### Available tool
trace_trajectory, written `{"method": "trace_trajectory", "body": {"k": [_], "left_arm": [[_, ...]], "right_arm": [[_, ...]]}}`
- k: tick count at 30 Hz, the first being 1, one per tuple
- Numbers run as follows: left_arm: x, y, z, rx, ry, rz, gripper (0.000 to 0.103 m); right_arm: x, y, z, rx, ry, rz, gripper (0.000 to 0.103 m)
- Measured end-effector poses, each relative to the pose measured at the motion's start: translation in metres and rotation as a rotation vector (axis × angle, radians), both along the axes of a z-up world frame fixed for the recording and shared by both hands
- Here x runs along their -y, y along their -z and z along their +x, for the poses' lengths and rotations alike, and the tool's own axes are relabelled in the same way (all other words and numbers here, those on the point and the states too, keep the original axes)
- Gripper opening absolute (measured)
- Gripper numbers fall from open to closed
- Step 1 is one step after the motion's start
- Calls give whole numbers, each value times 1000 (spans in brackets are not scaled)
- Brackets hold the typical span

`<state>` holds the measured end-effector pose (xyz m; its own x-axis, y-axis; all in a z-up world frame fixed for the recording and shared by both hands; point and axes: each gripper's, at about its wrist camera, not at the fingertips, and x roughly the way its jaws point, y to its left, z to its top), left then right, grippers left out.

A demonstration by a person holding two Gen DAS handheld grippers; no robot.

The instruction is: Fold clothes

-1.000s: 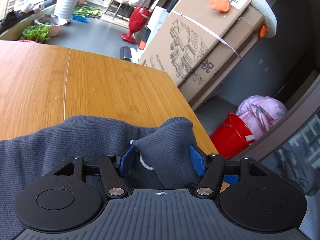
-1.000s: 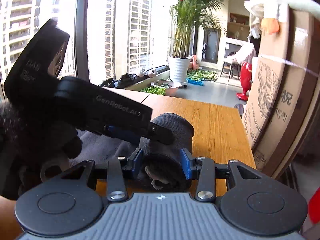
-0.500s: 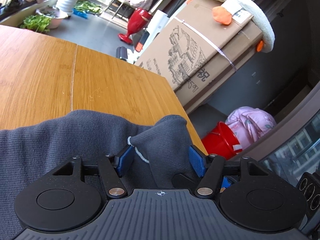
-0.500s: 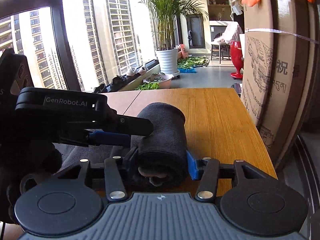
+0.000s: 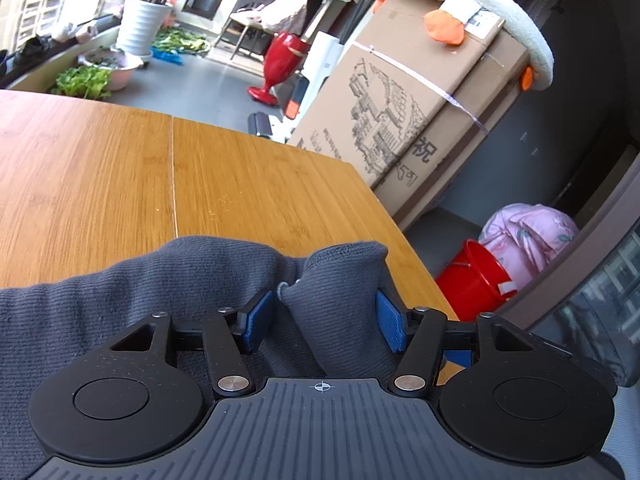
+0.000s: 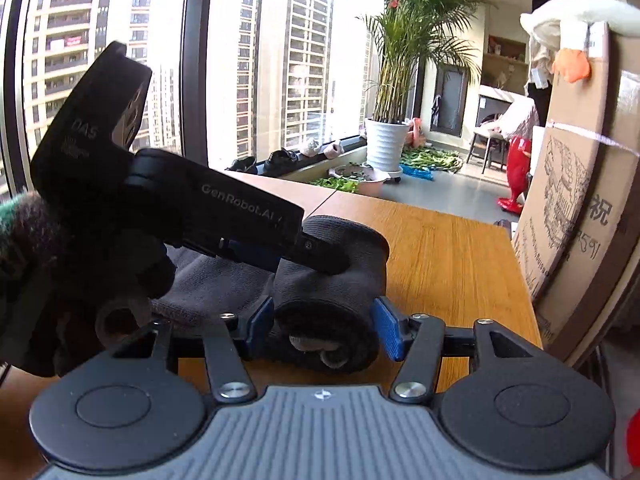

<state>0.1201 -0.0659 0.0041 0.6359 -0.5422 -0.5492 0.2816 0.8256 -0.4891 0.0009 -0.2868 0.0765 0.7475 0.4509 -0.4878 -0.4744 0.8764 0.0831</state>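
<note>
The grey garment (image 5: 120,300) lies on the wooden bench (image 5: 200,184), near its right-hand edge, bunched and partly rolled. The left tongs (image 5: 326,314) pinch a raised fold of it: the blue pads (image 5: 260,314) press into the cloth from both sides, and the fold stands up between them while the rest of the garment spreads off to the left over the bench.

In the right wrist view the garment (image 6: 332,280) shows as a thick roll, and the right tongs (image 6: 326,326) pinch the near end of that roll, their blue pads (image 6: 386,332) tight against its sides. The left tongs (image 6: 320,258) reach in from the left and rest on top of the same roll, just beyond the right tongs. A cardboard box (image 6: 576,220) stands beside the bench on the right.
</note>
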Motion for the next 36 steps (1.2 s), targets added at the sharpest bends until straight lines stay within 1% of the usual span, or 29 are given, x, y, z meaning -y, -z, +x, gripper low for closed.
{"method": "trace_trajectory", "body": {"k": [1,2,4,7,9,10,13,14,16,18,20,21,23,25,27,29,30,32,33,34,35,36], "left_arm": [[-1,0,0,1,-3,3,63],[-1,0,-1,2,-6,5,63],[-1,-1,-2,9,-9,13,64],[0,-1,-3,17,-7,25,64],[-2,0,-3,12,-8,17,65],[-3,0,-3,11,-8,13,65],[-2,-1,-7,39,-11,37,65],[0,-2,-9,62,-6,57,66],[5,-6,-15,98,11,88,70],[8,-8,-18,109,32,84,74],[8,-10,-18,101,46,57,76],[7,-11,-18,93,45,37,76],[2,-15,-15,75,36,-16,75],[-1,-21,-13,69,34,-59,74],[0,-26,-12,68,44,-75,74],[5,-27,-9,52,49,-53,72],[8,-27,-7,43,50,-38,64],[9,-22,-3,36,37,-1,62],[6,-19,-1,25,28,-3,62],[1,-16,1,7,20,-22,62],[-3,-13,3,-7,12,-36,62],[-7,-10,4,-16,4,-46,63]], "right_arm": [[13,-2,5,-45,11,87,57],[23,-1,10,-85,35,153,58],[37,5,21,-153,88,246,60],[38,19,34,-212,105,317,69],[36,27,44,-256,103,366,70],[35,32,49,-277,102,391,70],[31,34,61,-304,94,426,56],[30,32,60,-291,93,413,50],[31,29,58,-274,94,387,44],[35,24,53,-253,107,354,43],[34,17,46,-202,132,279,43],[29,13,40,-156,145,211,43],[12,5,28,-52,172,42,43],[-5,3,22,15,180,-80,43],[-28,7,18,75,166,-208,44],[-53,17,12,161,144,-363,45],[-63,22,9,202,134,-428,45],[-79,27,4,266,115,-513,47],[-80,26,6,266,106,-505,48],[-76,23,7,250,98,-471,50],[-68,18,9,223,88,-408,53],[-56,12,12,184,73,-313,54]]}}
